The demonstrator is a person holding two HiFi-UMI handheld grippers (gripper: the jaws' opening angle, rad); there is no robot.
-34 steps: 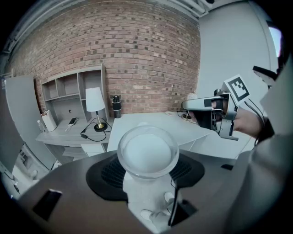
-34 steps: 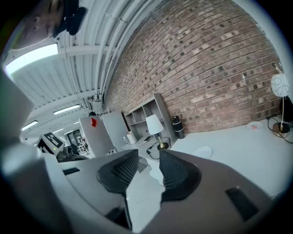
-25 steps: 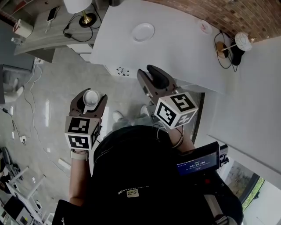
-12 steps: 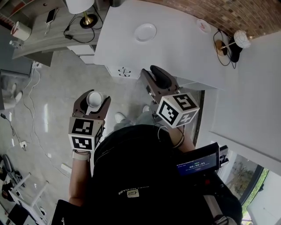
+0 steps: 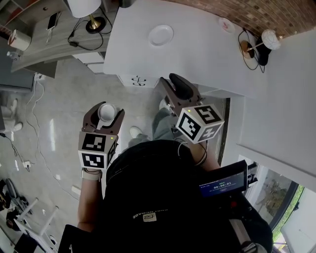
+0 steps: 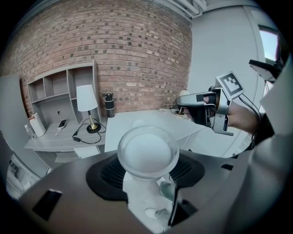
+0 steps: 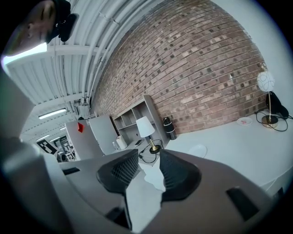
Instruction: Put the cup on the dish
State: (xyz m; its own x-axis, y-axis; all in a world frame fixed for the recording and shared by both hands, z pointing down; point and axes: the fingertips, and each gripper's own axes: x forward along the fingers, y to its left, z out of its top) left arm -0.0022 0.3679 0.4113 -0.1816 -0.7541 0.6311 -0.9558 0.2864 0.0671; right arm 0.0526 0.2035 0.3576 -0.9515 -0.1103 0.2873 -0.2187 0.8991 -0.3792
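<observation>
Your left gripper (image 5: 104, 112) holds the cup (image 6: 148, 153). Its jaws stand partly open and press on the cup from both sides, and the cup's mouth points up. In the head view the cup hangs above the floor (image 5: 59, 99), well apart from the table (image 5: 207, 54).

The dish (image 5: 161, 35) lies on the table with nothing on it, at about 1 o'clock from the cup. A lamp (image 5: 84, 7) stands on the grey desk (image 5: 47, 44), at about 10 o'clock from the dish.

Your right gripper (image 5: 173, 81) is at 3 o'clock from the left one, near the table edge, and the dish is at 12 o'clock from it. Its jaws are almost together, with only a narrow slit between them, and they hold nothing.
</observation>
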